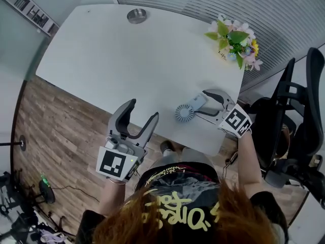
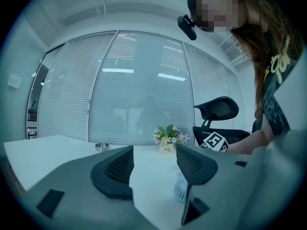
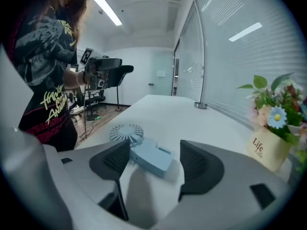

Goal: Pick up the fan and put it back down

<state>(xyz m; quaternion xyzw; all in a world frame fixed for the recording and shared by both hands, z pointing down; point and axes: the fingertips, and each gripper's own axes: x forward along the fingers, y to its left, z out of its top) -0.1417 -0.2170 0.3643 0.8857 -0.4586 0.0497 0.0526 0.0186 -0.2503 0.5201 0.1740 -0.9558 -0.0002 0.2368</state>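
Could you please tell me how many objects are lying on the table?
3: a fan near the front edge, between the open jaws of the right tool; potted flowers at the right corner; a metal dish at the far edge.

Right gripper point(image 1: 202, 106) with jaws apart around a pale blue fan point(image 1: 184, 113) on the white counter point(image 1: 127, 60), left gripper point(image 1: 143, 111) open near its edge.

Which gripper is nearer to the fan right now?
Right. The right gripper has its open jaws either side of the fan, which lies on the table. The left gripper hangs open and empty by the table's near edge, off to the fan's left in the head view.
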